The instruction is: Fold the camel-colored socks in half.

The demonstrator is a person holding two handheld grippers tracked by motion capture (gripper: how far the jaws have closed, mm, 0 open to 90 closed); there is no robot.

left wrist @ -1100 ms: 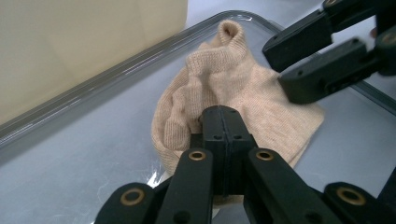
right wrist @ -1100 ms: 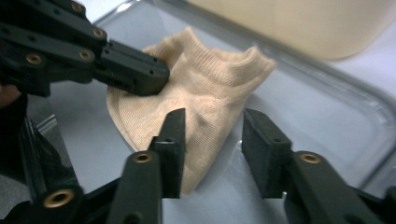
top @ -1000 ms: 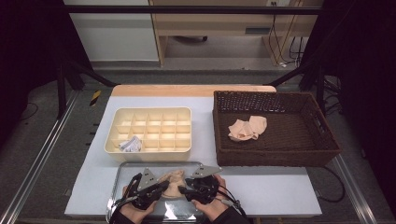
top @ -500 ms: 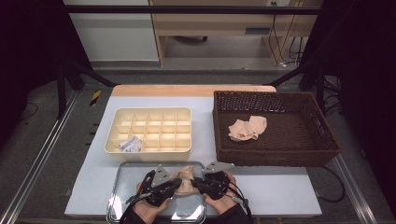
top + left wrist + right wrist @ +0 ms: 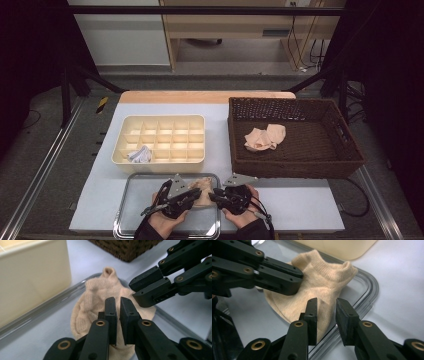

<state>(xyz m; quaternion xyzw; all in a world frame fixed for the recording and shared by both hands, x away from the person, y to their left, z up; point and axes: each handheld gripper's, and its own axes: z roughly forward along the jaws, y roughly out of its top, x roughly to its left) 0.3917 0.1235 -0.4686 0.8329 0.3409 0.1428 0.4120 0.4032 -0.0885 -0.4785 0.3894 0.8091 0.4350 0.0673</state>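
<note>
two grippers met over a soft, light sock [image 5: 100, 300] on the tray [image 5: 131, 200]: the left gripper [image 5: 118, 305] pinched it between narrow jaws, while the right gripper [image 5: 326, 306], jaws just reopening, straddled its edge, the best hold.

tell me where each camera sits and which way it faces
High view: above the person's side, looking forward and down on the white table; both hands show at the bottom.
Left gripper view: rides the left gripper, facing the beige knitted sock on the shiny metal tray.
Right gripper view: rides the right gripper, facing that sock.
Both gripper views share the sock and tray.
</note>
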